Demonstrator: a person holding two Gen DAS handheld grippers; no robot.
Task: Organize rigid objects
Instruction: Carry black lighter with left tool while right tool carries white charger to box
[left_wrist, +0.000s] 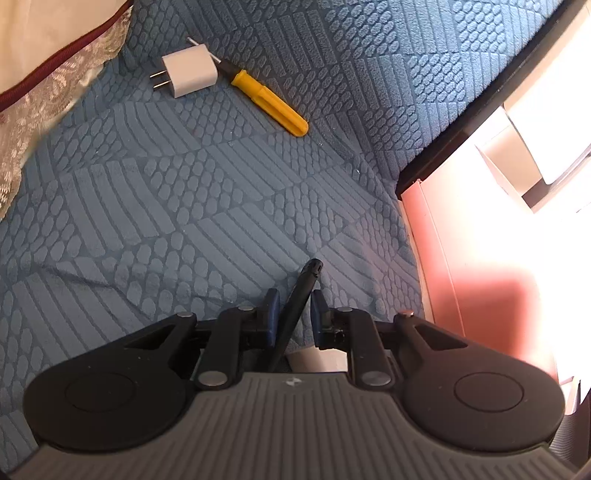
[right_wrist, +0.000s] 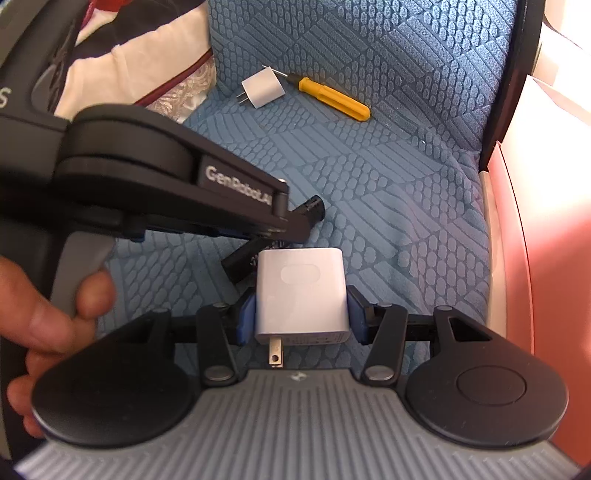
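Left gripper (left_wrist: 293, 314), wrist view: the jaws are clenched on a slim black pen-like object (left_wrist: 295, 314), which stands tilted between the blue pads (left_wrist: 271, 317), its tip rising ahead of the jaws and leaning to the right. In the right wrist view the same gripper (right_wrist: 291, 221) enters from the left, with the black object's end (right_wrist: 314, 208) projecting past it; the person's hand (right_wrist: 48, 332) grips its handle.

Right gripper (right_wrist: 301, 314): the jaws are grasping a white charger block (right_wrist: 301, 291) by its two side faces, prongs (right_wrist: 275, 354) pointing back toward the camera. A dark object (right_wrist: 240, 264) lies just ahead and to the left of the jaws, partly hidden behind the block; what it is cannot be told.

Well ahead of both pairs of jaws, a second white plug adapter (left_wrist: 188, 74) (right_wrist: 264, 88) lies on the blue textured cover (left_wrist: 184, 206) (right_wrist: 406, 192), prongs to the left. A yellow-handled screwdriver (left_wrist: 269, 103) (right_wrist: 334, 99) lies just beside it on the right, its metal shaft reaching behind the adapter; whether they touch cannot be told. Cream cloth with maroon piping (left_wrist: 44, 66) (right_wrist: 159, 74) lies at far left; a pink panel (left_wrist: 480, 277) (right_wrist: 535, 240) borders the cover on the right.
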